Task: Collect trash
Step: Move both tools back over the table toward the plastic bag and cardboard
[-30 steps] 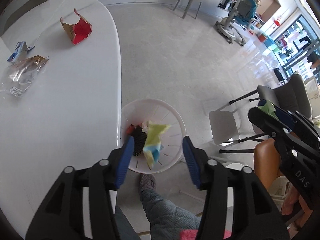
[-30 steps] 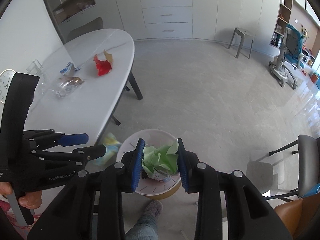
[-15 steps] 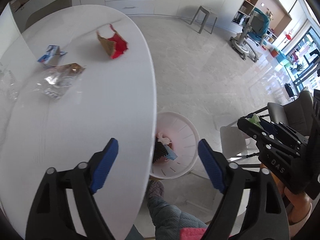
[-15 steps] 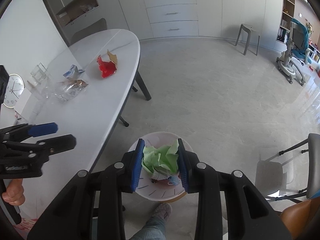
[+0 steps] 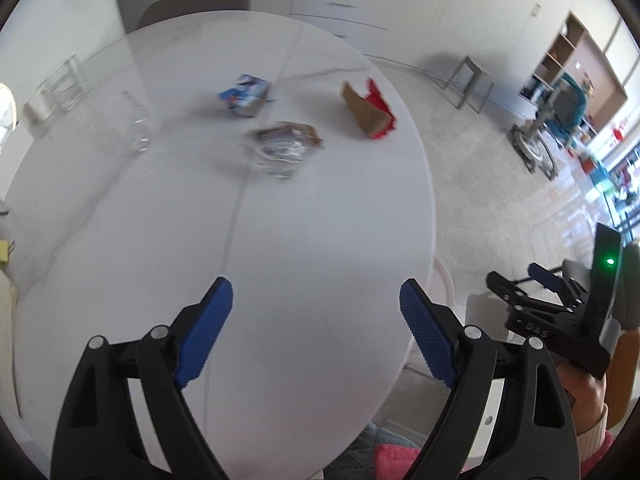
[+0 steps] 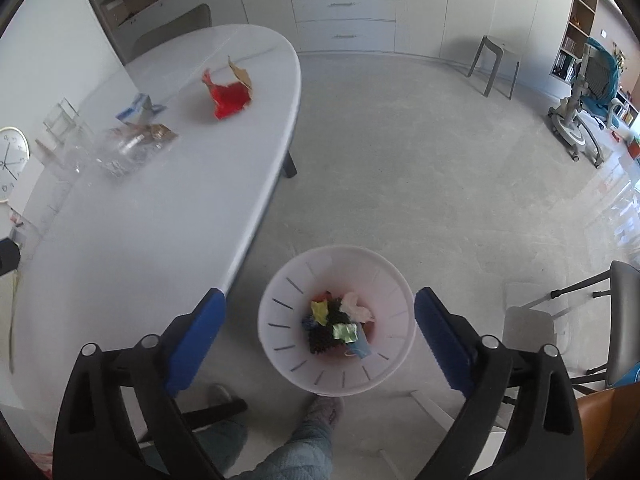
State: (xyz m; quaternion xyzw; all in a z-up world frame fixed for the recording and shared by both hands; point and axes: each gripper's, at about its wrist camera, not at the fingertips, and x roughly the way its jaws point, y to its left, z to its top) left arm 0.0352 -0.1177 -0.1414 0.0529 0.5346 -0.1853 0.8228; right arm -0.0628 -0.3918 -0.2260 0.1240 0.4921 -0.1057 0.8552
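My left gripper is open and empty above the white oval table. Ahead of it on the table lie a clear crumpled wrapper, a red and brown paper bag and a blue and white carton. My right gripper is open and empty directly above the white trash bin on the floor. Green paper lies in the bin among other trash. The wrapper, bag and carton also show in the right wrist view.
A clear glass stands on the table's left. A clock leans at the wall. A grey stool and a child's chair stand far off. A grey chair is right of the bin. The person's foot is beside it.
My right gripper opened and the green paper dropped into the bin. My left gripper, open after releasing yellow trash, swung from the bin to above the table.
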